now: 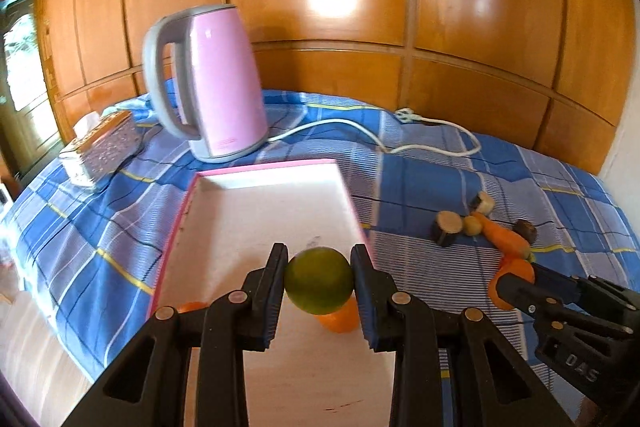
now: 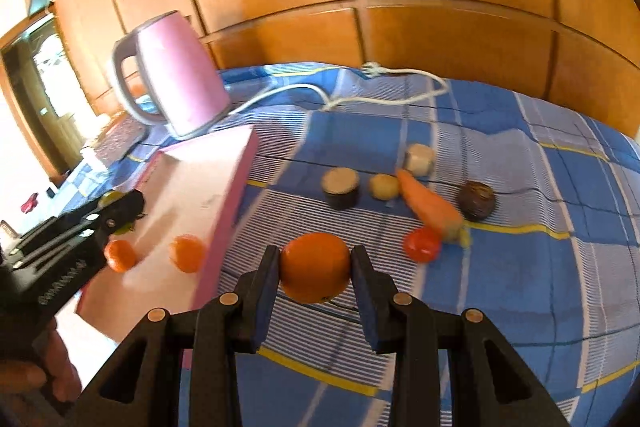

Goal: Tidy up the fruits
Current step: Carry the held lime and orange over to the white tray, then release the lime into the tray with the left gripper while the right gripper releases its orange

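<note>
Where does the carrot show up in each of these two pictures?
Left wrist view: the carrot lies at the right, on the blue checked cloth, just beyond the right tool.
Right wrist view: the carrot lies right of centre, between a small pale round piece and a dark round fruit.
Shared landmark: the pink kettle, standing behind the pink-edged tray in both.

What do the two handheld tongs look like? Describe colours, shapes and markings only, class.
Both the left tongs and right tongs are black plastic, with angular triangular cut-outs in the frame, round brass-coloured rivets at the joints and flat ribbed dark-blue pads inside each finger. White lettering runs along the body. A bare hand holds one; no sleeve shows.
</note>
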Action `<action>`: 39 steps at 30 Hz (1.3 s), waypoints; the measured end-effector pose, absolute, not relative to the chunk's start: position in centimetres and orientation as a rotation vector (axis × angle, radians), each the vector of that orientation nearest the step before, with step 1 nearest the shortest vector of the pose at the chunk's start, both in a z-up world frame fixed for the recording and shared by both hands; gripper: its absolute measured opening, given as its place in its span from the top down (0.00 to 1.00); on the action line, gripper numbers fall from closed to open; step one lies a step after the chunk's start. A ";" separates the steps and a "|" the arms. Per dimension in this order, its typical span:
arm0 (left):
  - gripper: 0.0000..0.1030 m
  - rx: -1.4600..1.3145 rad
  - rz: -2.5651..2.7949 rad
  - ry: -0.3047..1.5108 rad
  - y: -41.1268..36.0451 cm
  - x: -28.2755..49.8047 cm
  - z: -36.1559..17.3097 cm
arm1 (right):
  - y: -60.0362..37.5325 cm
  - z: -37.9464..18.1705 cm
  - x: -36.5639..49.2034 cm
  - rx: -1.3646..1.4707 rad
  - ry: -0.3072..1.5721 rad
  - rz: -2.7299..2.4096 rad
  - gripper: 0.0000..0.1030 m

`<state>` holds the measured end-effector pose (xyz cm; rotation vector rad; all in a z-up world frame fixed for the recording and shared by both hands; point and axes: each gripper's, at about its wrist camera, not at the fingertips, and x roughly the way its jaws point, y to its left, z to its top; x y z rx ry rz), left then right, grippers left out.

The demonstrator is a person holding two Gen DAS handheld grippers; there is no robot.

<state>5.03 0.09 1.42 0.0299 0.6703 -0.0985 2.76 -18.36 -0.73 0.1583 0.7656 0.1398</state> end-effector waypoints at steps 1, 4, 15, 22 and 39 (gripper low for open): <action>0.69 0.025 -0.086 0.671 0.6 5.1 1.4 | -17.8 -0.6 2.9 0.155 0.764 0.156 0.65; 0.68 0.014 -0.046 0.676 1.8 5.2 1.1 | -16.3 -0.2 3.3 0.149 0.766 0.204 0.65; 0.67 -0.045 0.082 0.718 6.6 5.6 -0.6 | -9.6 -0.7 4.2 0.067 0.809 0.374 0.65; 0.64 -0.059 0.118 0.706 7.8 5.4 -0.5 | -6.5 -2.0 4.6 0.028 0.860 0.437 0.62; 0.59 -0.074 0.118 0.699 8.0 4.9 -0.1 | -6.8 -1.7 4.2 0.035 0.836 0.364 0.62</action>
